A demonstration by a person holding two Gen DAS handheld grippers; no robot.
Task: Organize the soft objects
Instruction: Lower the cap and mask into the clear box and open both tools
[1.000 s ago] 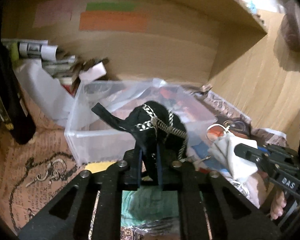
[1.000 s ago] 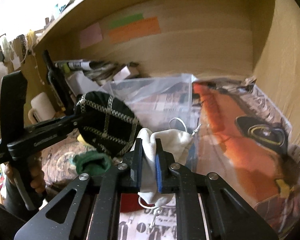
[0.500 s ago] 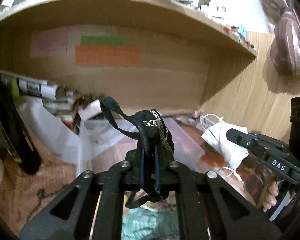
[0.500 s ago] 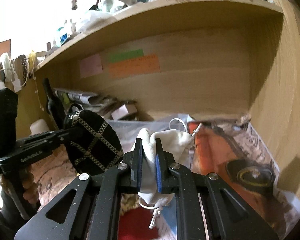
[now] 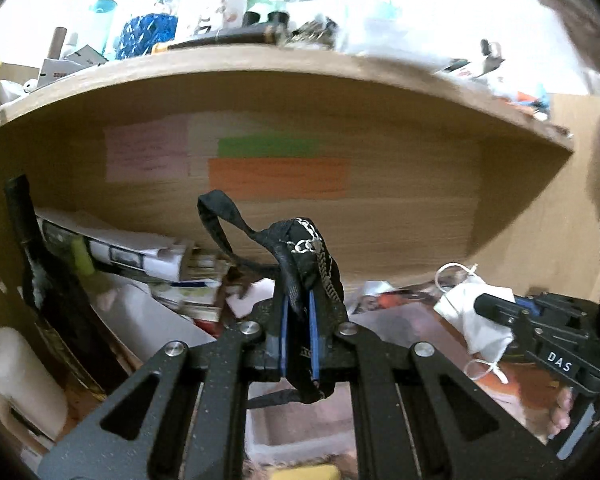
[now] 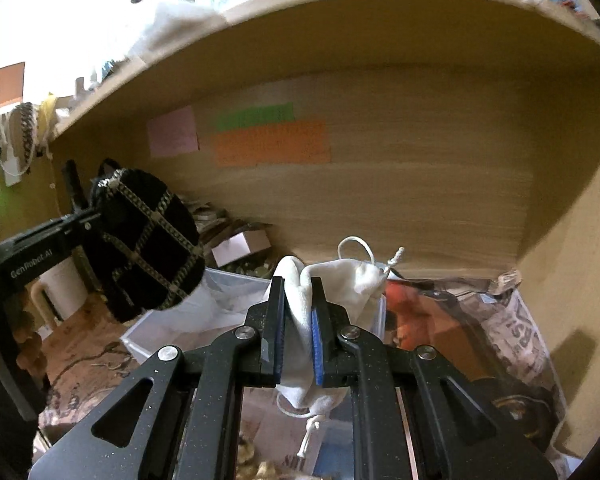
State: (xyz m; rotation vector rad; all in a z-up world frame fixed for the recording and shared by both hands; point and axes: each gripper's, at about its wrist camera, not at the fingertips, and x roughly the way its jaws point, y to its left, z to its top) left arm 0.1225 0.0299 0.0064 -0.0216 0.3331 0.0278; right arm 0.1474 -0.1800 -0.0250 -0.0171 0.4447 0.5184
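Note:
My left gripper (image 5: 298, 320) is shut on a black fabric pouch with a silver chain and a black strap loop (image 5: 300, 256). The same pouch (image 6: 148, 240) shows in the right wrist view, held up at the left. My right gripper (image 6: 298, 320) is shut on a white drawstring pouch (image 6: 340, 284). That pouch also shows in the left wrist view (image 5: 472, 312) at the right. Both pouches hang above a clear plastic bin (image 6: 220, 304), whose near wall shows low in the left wrist view (image 5: 292, 444).
A wooden shelf (image 5: 300, 76) crowded with bottles and clutter runs overhead. Pink, green and orange notes (image 6: 272, 144) are stuck on the back panel. Papers and boxes (image 5: 140, 264) pile at the back left. A dark bottle (image 5: 44, 288) and a white roll (image 5: 20, 380) stand at the left.
Both grippers have risen and tilted upward with their pouches still held. The bin has dropped low in both views and the upper shelf has come into sight.

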